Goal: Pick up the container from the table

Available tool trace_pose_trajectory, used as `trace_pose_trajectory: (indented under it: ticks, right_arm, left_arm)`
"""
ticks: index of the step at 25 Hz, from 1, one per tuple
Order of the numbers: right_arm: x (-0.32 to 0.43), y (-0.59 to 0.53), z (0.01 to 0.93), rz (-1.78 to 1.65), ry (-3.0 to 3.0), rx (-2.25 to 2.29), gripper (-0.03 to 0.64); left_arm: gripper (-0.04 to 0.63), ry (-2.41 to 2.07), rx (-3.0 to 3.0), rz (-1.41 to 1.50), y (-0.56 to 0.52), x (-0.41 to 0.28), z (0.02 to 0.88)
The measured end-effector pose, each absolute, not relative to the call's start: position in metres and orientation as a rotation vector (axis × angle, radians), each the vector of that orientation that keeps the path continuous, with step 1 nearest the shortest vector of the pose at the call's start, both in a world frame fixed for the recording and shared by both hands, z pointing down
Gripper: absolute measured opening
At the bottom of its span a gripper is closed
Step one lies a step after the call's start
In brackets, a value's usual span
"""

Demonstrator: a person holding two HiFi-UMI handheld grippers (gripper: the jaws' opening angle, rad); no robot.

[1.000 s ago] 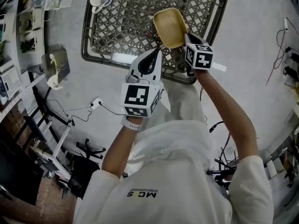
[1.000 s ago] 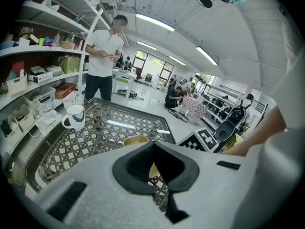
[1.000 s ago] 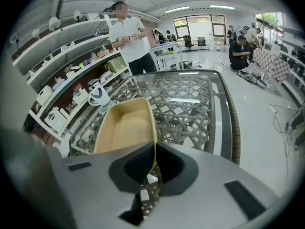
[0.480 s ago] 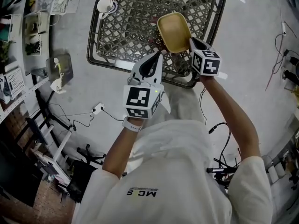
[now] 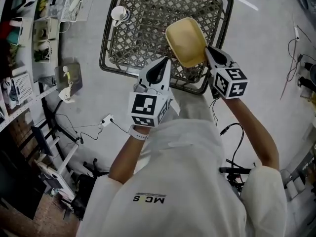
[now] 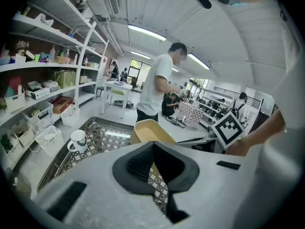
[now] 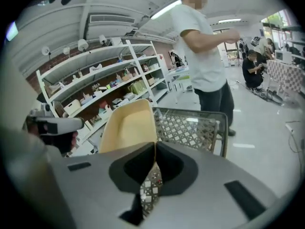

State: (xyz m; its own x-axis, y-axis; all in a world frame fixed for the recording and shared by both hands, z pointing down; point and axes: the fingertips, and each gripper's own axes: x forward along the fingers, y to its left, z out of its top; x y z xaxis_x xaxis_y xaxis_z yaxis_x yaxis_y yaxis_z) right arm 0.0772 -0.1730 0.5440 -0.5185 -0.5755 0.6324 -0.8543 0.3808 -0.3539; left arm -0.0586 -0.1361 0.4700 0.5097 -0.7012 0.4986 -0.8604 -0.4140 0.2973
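Observation:
A yellow oblong container [image 5: 186, 41] hangs tilted above the front right part of the dark lattice table [image 5: 143, 23]. My right gripper [image 5: 210, 52] is shut on its near rim; in the right gripper view the thin yellow wall [image 7: 127, 128] runs down between the jaws [image 7: 155, 149]. My left gripper [image 5: 165, 62] hovers over the table's front edge, just left of the container, shut with nothing in it. From the left gripper view [image 6: 153, 147], the container [image 6: 147, 130] shows ahead and apart from the jaws.
A white mug [image 5: 120, 14] stands on the table's far left corner. Shelves with boxes [image 5: 29, 38] line the left side. Cables and a power strip [image 5: 104, 120] lie on the floor. A person in a white shirt [image 6: 157, 87] stands beyond the table.
My right gripper has lifted the container higher and drawn it a little to the right. The left gripper has hardly moved.

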Motion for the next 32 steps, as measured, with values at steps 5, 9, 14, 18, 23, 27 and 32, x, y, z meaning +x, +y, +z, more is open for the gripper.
trace_pose_trajectory:
  ticks: [5,9,14,18,23,27,32]
  right_arm:
    - [0.077,-0.172,0.485,0.827,-2.357,1.267,0.028]
    - [0.082,-0.164,0.449,0.754,-2.418,1.289,0.028]
    - [0.089,-0.158,0.414,0.720,-2.477,1.353,0.028]
    - [0.097,-0.157,0.388,0.678,-2.509,1.417,0.028]
    - [0.107,-0.153,0.360,0.629,-2.531,1.493,0.028]
    - [0.119,-0.145,0.344,0.607,-2.521,1.579,0.028]
    - [0.128,-0.136,0.328,0.552,-2.523,1.653,0.028]
  left_arm:
    - [0.012,-1.297,2.267,0.369,-0.139,-0.060,0.443]
    - [0.012,-1.319,2.306,0.342,-0.141,-0.058,0.419]
    - [0.012,-1.345,2.356,0.318,-0.141,-0.061,0.397]
    - [0.012,-1.369,2.378,0.290,-0.144,-0.063,0.382]
    - [0.012,-1.393,2.418,0.240,-0.144,-0.064,0.357]
    - [0.012,-1.413,2.449,0.220,-0.138,-0.067,0.339]
    - [0.012,-1.432,2.467,0.197,-0.131,-0.071,0.324]
